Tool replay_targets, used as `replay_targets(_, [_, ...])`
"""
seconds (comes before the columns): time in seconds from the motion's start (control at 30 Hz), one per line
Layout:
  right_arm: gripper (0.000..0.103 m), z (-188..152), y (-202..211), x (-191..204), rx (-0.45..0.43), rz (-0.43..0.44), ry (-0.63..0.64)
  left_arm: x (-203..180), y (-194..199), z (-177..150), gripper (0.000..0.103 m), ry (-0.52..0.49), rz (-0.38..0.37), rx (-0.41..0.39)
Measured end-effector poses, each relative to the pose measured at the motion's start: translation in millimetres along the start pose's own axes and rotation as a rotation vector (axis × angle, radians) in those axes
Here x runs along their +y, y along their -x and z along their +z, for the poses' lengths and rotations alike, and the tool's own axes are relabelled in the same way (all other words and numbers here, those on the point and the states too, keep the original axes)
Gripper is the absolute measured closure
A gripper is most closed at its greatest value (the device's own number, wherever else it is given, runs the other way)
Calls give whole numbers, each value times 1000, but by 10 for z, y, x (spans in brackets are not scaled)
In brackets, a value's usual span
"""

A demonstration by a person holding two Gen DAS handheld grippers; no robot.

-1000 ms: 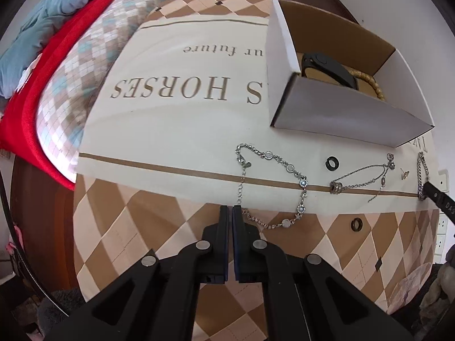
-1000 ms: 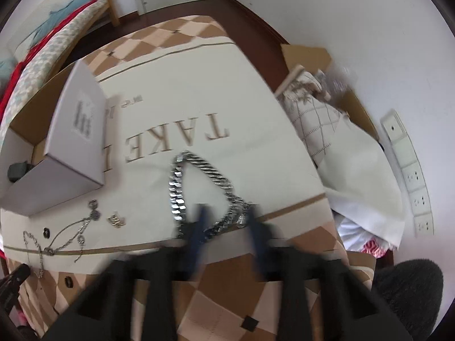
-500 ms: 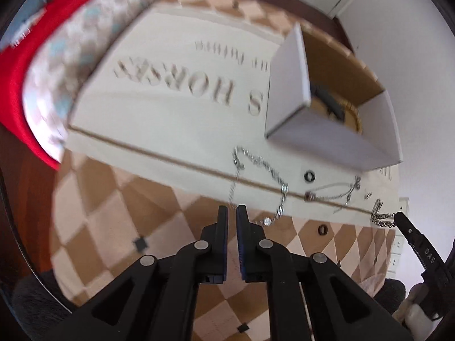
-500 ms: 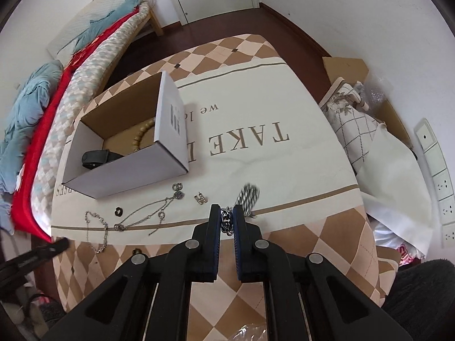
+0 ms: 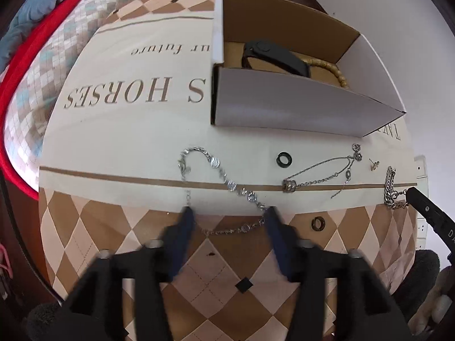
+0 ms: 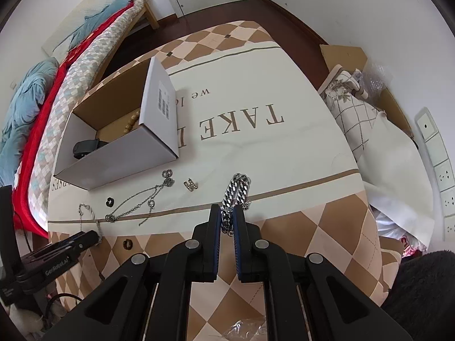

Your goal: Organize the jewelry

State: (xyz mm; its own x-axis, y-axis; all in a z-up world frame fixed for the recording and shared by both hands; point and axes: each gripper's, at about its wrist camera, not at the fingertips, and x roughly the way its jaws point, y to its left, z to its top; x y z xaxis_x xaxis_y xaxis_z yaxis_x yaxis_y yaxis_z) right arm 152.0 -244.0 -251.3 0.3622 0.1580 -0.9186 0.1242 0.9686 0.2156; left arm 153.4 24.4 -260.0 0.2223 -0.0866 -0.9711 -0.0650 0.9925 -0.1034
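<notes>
An open cardboard box [image 5: 284,110] [image 6: 119,159] stands on the table, holding a black band [image 5: 273,55] and a wooden bead bracelet [image 5: 332,69]. My left gripper [image 5: 227,218] is open, its fingers astride the near end of a silver link bracelet [image 5: 224,179]. My right gripper [image 6: 227,218] is shut on a heavy silver curb chain [image 6: 236,190], whose far part lies on the cloth; it also shows in the left wrist view [image 5: 389,184]. A thin necklace [image 5: 321,176] [image 6: 136,204], two dark rings [image 5: 284,159] [image 5: 318,223] and an earring [image 6: 190,184] lie loose.
A cream and brown cloth [image 6: 256,147] covers the table. A bed with red and blue bedding [image 6: 34,108] is at the left. A cardboard box with fabric [image 6: 366,105] and wall sockets [image 6: 438,153] are at the right.
My left gripper has opened and come down around the near end of the link bracelet. My right gripper, open a second ago, has shut on the curb chain and drawn it together.
</notes>
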Motion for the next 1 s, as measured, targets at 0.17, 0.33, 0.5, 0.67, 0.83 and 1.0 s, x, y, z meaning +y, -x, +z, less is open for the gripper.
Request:
replay_targets(0.17, [94, 8, -5, 0, 4, 9, -7, -82, 63, -31, 52, -36, 46, -38])
replay_targets(0.33, [94, 5, -19, -4, 7, 5, -9, -258, 64, -88, 52, -104, 29, -34])
replay_targets(0.5, [94, -8, -48, -39, 17, -4, -13, -538, -40, -191, 72, -226, 59, -48])
replay_targets(0.67, [94, -1, -23, -70, 13, 1, -19, -547, -9, -186, 99, -216, -4, -31])
replay_targets(0.83, [94, 38, 146, -27, -19, 40, -21, -356, 253, -198, 99, -146, -57, -72])
replay_targets(1.0, [94, 140, 433, 87, -64, 111, -8, -250, 687, -113, 99, -111, -94, -153])
